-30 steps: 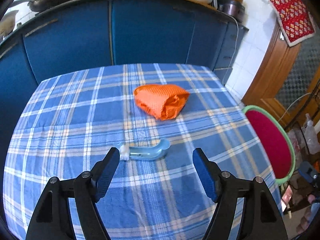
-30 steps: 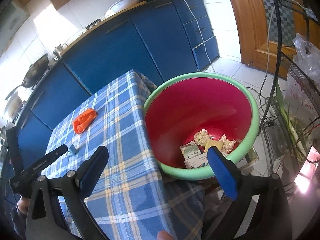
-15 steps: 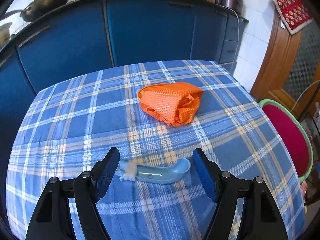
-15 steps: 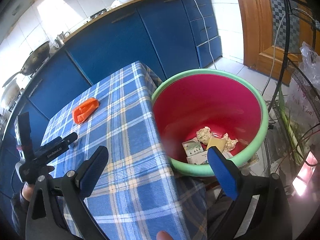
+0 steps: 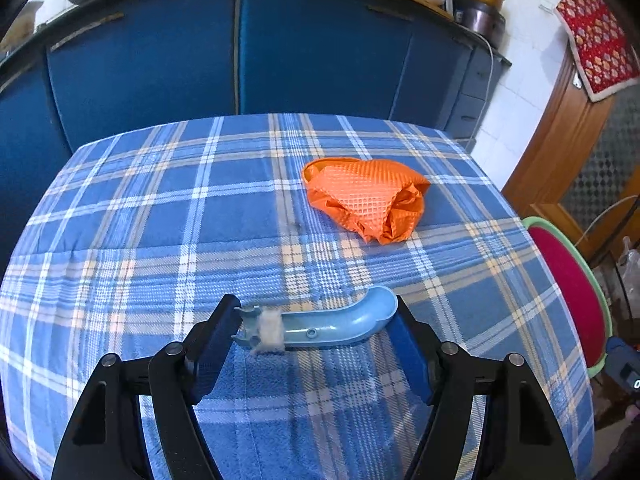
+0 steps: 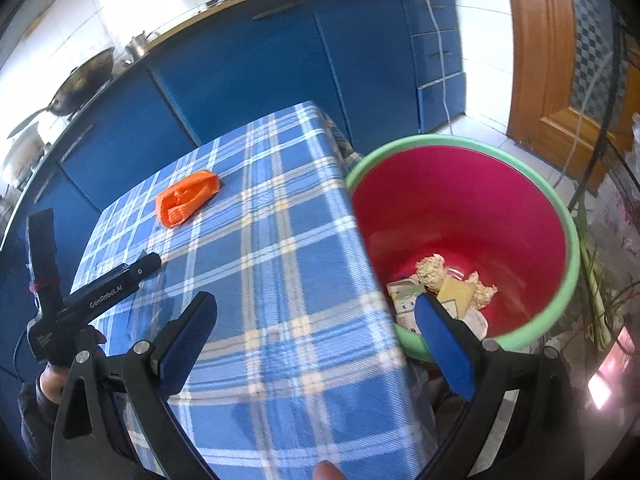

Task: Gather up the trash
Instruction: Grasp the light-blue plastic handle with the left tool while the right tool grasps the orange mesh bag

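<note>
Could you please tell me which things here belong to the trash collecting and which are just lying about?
Job: blue plastic piece between the open left claw; orange crumpled wrapper; red bin.
Lying about: wok, cabinets, wooden door.

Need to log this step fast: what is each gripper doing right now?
Left gripper: open, jaws either side of the light blue plastic piece, not clamped.
Right gripper: open, empty, over the table edge beside the red bin.
</note>
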Action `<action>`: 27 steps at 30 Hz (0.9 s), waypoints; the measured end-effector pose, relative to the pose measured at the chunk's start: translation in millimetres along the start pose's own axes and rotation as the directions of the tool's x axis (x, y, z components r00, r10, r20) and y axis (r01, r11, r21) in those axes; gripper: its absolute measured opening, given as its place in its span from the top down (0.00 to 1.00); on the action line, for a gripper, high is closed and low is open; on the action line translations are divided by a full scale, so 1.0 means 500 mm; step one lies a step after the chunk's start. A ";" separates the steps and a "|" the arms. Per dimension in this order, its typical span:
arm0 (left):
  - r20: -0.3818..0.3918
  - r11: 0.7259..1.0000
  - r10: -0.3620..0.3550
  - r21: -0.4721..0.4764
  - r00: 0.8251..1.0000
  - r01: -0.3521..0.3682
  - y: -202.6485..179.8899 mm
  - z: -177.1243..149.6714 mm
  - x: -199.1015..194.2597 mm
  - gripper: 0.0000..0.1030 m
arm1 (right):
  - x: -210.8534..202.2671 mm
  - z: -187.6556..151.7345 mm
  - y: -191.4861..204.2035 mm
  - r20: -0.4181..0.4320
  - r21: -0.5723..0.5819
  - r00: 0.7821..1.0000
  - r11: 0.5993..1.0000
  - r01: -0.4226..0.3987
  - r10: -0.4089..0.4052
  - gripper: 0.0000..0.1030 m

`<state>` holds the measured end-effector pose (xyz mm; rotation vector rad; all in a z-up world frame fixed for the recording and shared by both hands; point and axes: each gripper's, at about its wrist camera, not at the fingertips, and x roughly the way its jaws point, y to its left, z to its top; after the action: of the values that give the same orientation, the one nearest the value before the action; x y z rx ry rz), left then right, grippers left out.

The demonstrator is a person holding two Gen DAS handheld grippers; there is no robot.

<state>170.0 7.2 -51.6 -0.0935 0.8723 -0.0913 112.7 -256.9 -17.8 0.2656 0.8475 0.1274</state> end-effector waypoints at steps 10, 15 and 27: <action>0.068 0.998 0.052 -0.034 0.996 -0.049 0.053 0.021 -0.044 0.27 | 0.042 0.035 0.080 -0.025 -0.108 1.000 0.994 -0.019 0.017 0.05; 0.091 0.991 0.119 -0.078 0.989 -0.112 0.102 0.035 -0.049 0.27 | 0.075 0.056 0.121 -0.056 -0.135 0.997 0.989 -0.055 0.048 0.05; 0.092 0.977 0.153 -0.161 0.984 -0.137 0.162 0.030 -0.033 0.27 | 0.181 0.110 0.216 -0.121 -0.206 0.990 0.974 -0.092 0.068 0.05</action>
<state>174.4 90.0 -39.2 -0.1774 0.7783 0.1174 213.1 -143.8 -18.1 0.0937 0.9288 0.3089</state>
